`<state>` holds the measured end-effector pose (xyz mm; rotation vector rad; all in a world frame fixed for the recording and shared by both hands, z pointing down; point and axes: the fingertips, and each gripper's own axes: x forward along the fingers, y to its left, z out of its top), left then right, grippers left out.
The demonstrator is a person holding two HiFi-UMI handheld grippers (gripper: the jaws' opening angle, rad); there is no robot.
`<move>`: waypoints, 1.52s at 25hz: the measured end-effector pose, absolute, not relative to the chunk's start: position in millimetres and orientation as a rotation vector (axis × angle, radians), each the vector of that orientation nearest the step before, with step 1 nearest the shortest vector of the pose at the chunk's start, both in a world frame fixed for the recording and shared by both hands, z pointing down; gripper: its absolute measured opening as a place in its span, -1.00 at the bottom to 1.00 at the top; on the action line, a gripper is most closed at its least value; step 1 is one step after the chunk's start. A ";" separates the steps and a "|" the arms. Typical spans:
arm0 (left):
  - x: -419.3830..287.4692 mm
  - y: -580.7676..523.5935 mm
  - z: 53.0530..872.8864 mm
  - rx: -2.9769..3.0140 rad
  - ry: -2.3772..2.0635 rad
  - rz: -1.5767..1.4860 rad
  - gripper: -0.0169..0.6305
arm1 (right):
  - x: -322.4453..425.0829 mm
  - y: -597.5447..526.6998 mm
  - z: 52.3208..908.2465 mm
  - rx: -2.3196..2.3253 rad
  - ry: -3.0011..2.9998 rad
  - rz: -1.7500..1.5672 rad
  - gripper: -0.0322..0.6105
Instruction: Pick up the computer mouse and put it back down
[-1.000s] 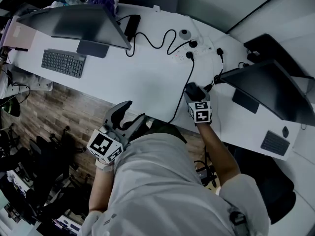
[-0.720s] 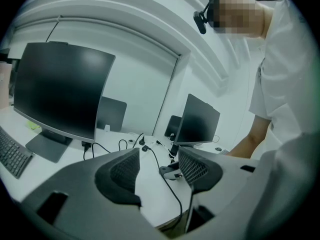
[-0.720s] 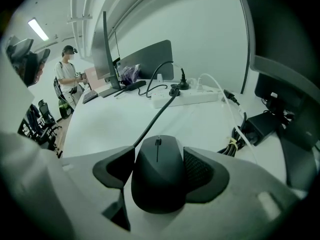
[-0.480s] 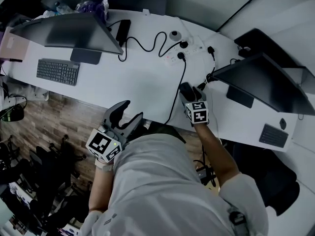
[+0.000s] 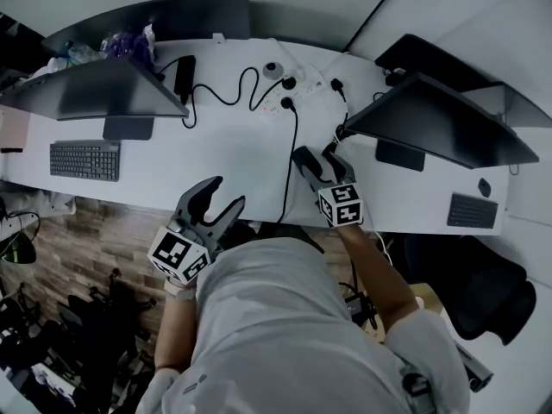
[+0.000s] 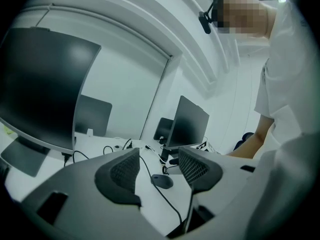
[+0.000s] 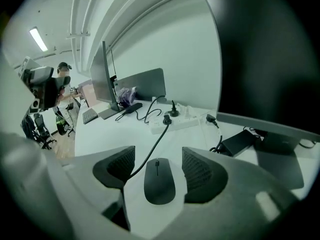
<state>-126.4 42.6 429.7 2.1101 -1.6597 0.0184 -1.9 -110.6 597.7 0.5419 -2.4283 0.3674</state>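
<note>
Moved: whole counter (image 5: pixel 241 149) sits further left in the head view than 1 s ago. Right hand-held gripper (image 7: pixel 157 168) has drifted left with it, so its gap to the black cable (image 7: pixel 150 149) looks about the same.
Left hand-held gripper (image 5: pixel 216 203): hardly changed, at the counter's near edge, jaws released, nothing between them.
Right hand-held gripper: jaws apart, one each side of the mouse, not clenched; a gap shows on both sides.
Mouse (image 7: pixel 160 184): flat on the counter between the right jaws, just right of the black cable.
Bag: purple bag (image 5: pixel 129 43) at back of counter behind the left monitor (image 5: pixel 95 89); contents can't be made out.
Right gripper view only: mouse seen whole, power strip (image 7: pixel 172 124) w/ plugs beyond it, adapter (image 7: pixel 239 143) to the right.
Head view only: keyboard (image 5: pixel 84 160), both monitors; mouse mostly hidden by the gripper.
Left gripper view only: person's sleeve (image 6: pixel 285 74) at right; small dark oval on the counter beyond its jaws, can't confirm it's the mouse.
</note>
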 end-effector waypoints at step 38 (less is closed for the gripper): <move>-64.9 -29.3 380.0 2.583 -1.149 0.013 -0.26 | 79.5 -29.7 392.2 1.027 -2.740 0.233 -0.02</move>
